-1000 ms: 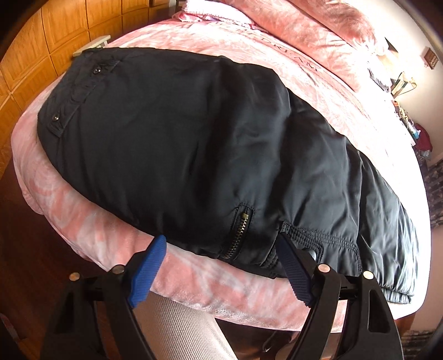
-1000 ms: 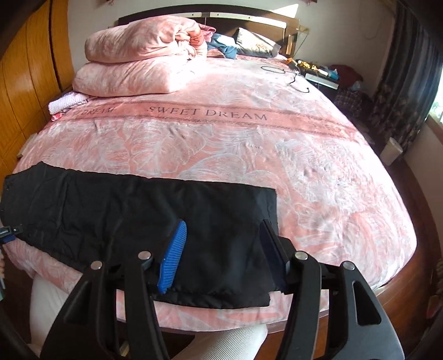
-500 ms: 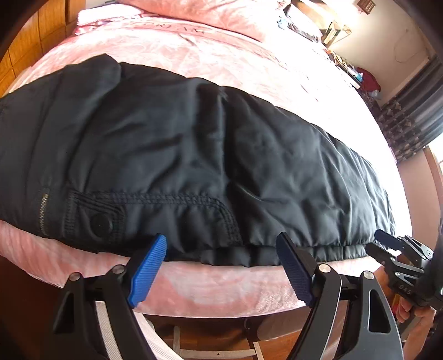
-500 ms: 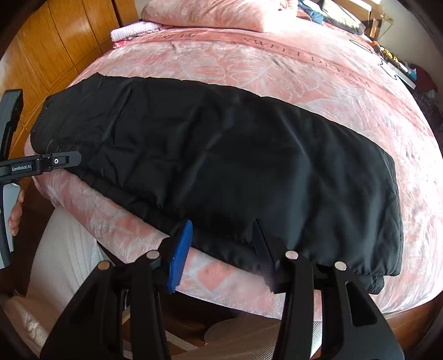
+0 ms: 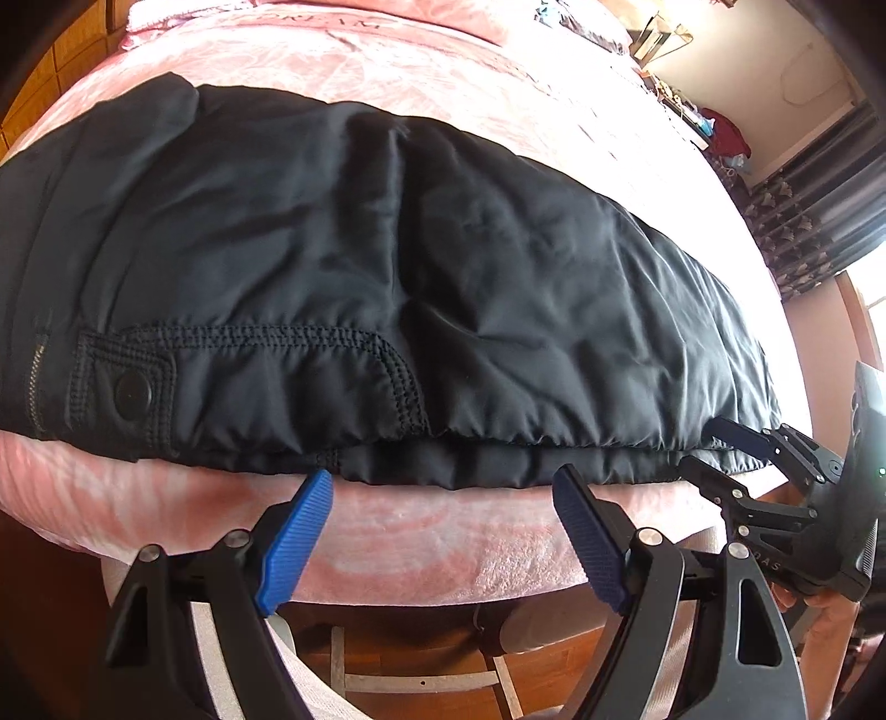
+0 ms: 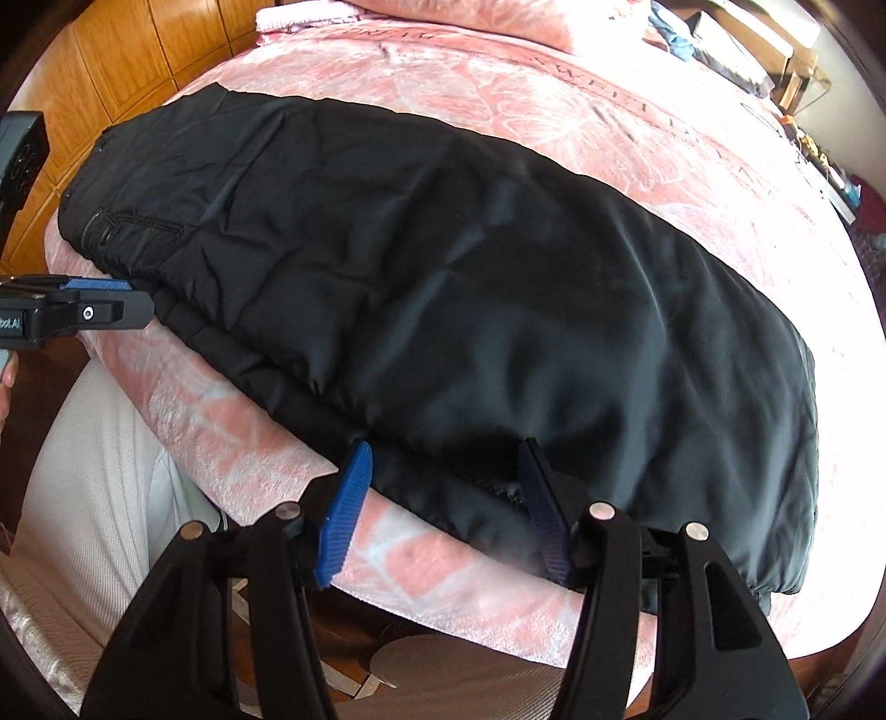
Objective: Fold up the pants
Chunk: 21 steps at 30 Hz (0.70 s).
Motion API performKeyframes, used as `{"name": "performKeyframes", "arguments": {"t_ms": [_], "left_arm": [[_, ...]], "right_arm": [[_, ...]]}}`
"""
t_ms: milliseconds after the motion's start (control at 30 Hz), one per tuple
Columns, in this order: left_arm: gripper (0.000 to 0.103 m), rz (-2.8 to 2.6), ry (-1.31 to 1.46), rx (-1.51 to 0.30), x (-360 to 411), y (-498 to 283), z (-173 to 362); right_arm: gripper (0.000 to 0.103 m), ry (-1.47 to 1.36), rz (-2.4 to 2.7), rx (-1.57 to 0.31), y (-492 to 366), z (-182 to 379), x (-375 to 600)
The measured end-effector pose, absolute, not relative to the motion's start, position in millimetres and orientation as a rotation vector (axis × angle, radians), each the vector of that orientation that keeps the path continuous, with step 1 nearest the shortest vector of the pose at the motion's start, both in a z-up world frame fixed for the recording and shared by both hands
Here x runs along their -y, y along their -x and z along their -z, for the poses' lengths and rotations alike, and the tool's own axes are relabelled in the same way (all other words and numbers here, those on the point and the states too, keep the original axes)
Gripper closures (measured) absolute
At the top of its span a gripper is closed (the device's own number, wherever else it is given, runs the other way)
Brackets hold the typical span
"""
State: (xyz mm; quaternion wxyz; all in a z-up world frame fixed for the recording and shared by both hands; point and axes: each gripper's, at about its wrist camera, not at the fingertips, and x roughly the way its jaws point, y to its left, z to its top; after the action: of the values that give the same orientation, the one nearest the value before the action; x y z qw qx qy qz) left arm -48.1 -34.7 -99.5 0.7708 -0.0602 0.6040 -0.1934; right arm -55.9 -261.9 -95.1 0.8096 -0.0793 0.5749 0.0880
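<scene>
Black pants [image 5: 387,288] lie lengthwise along the near edge of a pink bed [image 5: 421,531], legs stacked one on the other. A snap pocket flap [image 5: 133,394] faces me at the left. My left gripper [image 5: 443,487] is open and empty, its tips just below the pants' near edge. My right gripper [image 6: 443,471] is open and empty, its tips at the pants' near edge closer to the cuffs [image 6: 786,498]. In the left wrist view the right gripper [image 5: 714,443] shows at the right, by the hem. In the right wrist view the left gripper [image 6: 111,299] shows at the far left.
The pink bedspread [image 6: 554,99] stretches behind the pants, with pillows [image 6: 454,16] at the headboard. Wooden wardrobe doors [image 6: 138,55] stand to the left. Dark curtains [image 5: 819,221] hang at the right. My white-trousered leg [image 6: 99,471] is against the bed edge.
Both grippers have swung down and closer to the pants' near edge. The left view has shifted from the waistband toward the pocket and leg. Both stay open.
</scene>
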Motion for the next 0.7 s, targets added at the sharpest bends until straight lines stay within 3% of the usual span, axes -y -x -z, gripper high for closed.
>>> {"name": "performKeyframes", "arguments": {"t_ms": [67, 100, 133, 200, 233, 700], "left_arm": [[0.021, 0.433, 0.132, -1.316, 37.0, 45.8, 100.2], [0.021, 0.438, 0.130, -1.319, 40.5, 44.8, 100.4], [0.021, 0.442, 0.126, -1.320, 43.6, 44.1, 100.0], [0.021, 0.451, 0.119, -1.323, 47.7, 43.4, 99.3], [0.021, 0.455, 0.116, -1.326, 48.9, 43.2, 99.1], [0.021, 0.391, 0.178, -1.353, 24.6, 33.2, 113.6]], "right_arm": [[0.051, 0.156, -0.181, -1.224, 50.6, 97.9, 263.7], [0.058, 0.146, -0.180, -1.226, 48.6, 99.1, 264.9], [0.076, 0.129, -0.191, -1.226, 47.8, 100.1, 266.7], [0.097, 0.064, -0.230, -1.236, 45.6, 100.7, 269.7], [0.099, 0.054, -0.232, -1.236, 45.7, 99.9, 270.4], [0.103, 0.078, -0.352, -1.246, 73.6, 106.2, 264.3]]}}
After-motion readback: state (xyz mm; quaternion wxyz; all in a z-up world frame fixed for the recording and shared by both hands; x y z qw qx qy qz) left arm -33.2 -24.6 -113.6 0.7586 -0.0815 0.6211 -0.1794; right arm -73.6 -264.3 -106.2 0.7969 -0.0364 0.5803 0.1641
